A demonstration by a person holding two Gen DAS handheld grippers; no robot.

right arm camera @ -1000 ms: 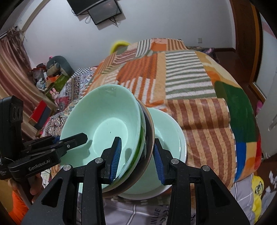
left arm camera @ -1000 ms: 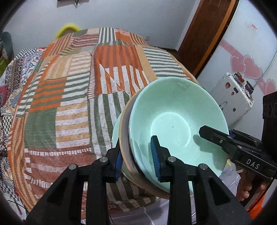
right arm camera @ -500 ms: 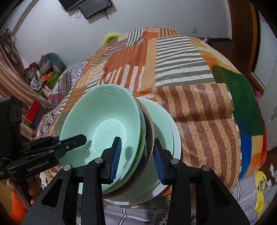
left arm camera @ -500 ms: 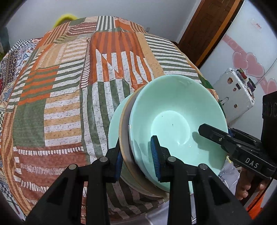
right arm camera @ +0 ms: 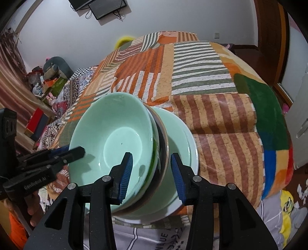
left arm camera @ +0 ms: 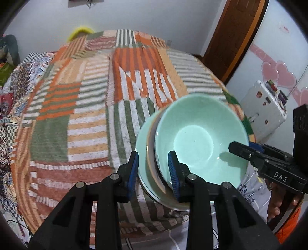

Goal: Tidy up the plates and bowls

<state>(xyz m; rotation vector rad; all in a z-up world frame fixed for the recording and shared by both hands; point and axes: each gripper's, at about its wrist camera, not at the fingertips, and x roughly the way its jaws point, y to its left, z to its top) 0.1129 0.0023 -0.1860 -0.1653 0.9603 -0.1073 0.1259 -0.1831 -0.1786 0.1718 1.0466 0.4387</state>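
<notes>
A stack of dishes sits at the near edge of the patchwork-covered table (left arm camera: 80,107). A pale green bowl (left arm camera: 200,142) is on top, a brown-rimmed plate (left arm camera: 152,153) is under it, and a pale green plate (left arm camera: 141,152) is at the bottom. My left gripper (left arm camera: 154,170) straddles the stack's left rim, its jaws apart and not pressing. My right gripper (right arm camera: 152,173) straddles the right rim of the bowl (right arm camera: 115,138) and brown-rimmed plate (right arm camera: 163,146), also apart, above the bottom plate (right arm camera: 182,146).
A white suitcase (left arm camera: 263,107) and a wooden door (left arm camera: 233,36) stand to the right of the table. Clutter and toys (right arm camera: 48,80) lie on the left side of the room. A wall-mounted screen (right arm camera: 104,7) hangs behind. The table stretches far beyond the stack.
Both grippers' jaws have spread wider and let go of the stack's rims. The bowl and brown-rimmed plate now rest on the bottom plate on the table.
</notes>
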